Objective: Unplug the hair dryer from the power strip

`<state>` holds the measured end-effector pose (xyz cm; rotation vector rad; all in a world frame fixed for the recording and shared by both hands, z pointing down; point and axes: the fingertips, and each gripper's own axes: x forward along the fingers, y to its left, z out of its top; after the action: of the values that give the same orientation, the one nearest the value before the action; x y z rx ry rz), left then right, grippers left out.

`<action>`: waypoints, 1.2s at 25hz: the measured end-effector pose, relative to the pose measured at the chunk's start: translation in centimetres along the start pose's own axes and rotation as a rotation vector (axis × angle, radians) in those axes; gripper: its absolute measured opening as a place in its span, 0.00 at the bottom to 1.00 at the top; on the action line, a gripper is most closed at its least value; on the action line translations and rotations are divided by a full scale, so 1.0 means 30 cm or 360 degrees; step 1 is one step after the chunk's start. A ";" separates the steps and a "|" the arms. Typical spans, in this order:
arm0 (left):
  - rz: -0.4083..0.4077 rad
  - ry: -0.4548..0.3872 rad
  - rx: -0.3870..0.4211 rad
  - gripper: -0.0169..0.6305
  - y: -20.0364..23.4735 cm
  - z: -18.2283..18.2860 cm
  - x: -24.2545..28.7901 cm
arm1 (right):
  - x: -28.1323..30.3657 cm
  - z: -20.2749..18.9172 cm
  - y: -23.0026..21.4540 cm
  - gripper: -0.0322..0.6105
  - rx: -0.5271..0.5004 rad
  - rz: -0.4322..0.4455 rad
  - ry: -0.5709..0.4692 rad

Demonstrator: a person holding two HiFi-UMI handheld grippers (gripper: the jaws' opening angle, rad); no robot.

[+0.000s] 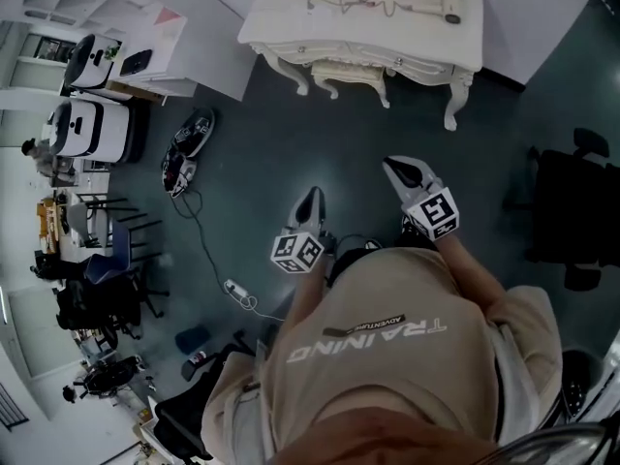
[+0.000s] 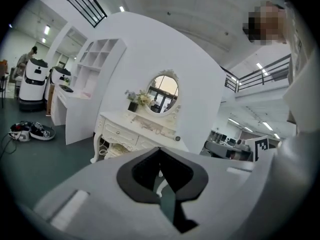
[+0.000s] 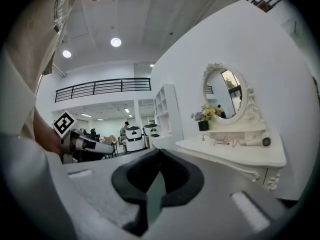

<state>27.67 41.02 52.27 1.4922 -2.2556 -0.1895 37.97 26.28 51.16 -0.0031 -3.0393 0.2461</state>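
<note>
A white dressing table [image 1: 291, 42] stands ahead on the dark floor. A white hair dryer [image 1: 450, 9] lies at its right end, and a thin cord [image 1: 360, 4] trails left across the top. From the right gripper view the hair dryer [image 3: 261, 142] lies under the oval mirror [image 3: 226, 95]; the left gripper view shows its dark end [image 2: 176, 138]. My left gripper [image 1: 311, 204] and right gripper [image 1: 401, 171] are held out level, well short of the table. The left gripper [image 2: 160, 150] and the right gripper [image 3: 159, 152] are both shut with nothing between the jaws.
A white power strip [image 1: 235, 290] with a cable lies on the floor at my left, near a pair of shoes [image 1: 184, 148]. White robots [image 1: 89, 129] and shelves stand far left. A black chair [image 1: 573, 216] is at the right.
</note>
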 end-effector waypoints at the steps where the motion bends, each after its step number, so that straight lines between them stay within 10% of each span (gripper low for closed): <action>1: 0.0009 0.0008 -0.0020 0.03 0.005 -0.007 0.015 | 0.011 0.001 -0.020 0.05 0.0003 0.0003 -0.0004; 15: -0.0131 0.0050 -0.0058 0.03 0.163 0.034 0.337 | 0.294 -0.054 -0.184 0.05 0.0019 0.0011 0.0161; 30: -0.0334 0.0008 0.0064 0.03 0.679 0.434 0.660 | 0.929 0.091 -0.289 0.05 0.0000 -0.0209 0.0185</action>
<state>-1.55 29.98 52.93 1.7482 -2.1080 -0.2031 10.01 17.53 52.42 0.1750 -2.9093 0.2269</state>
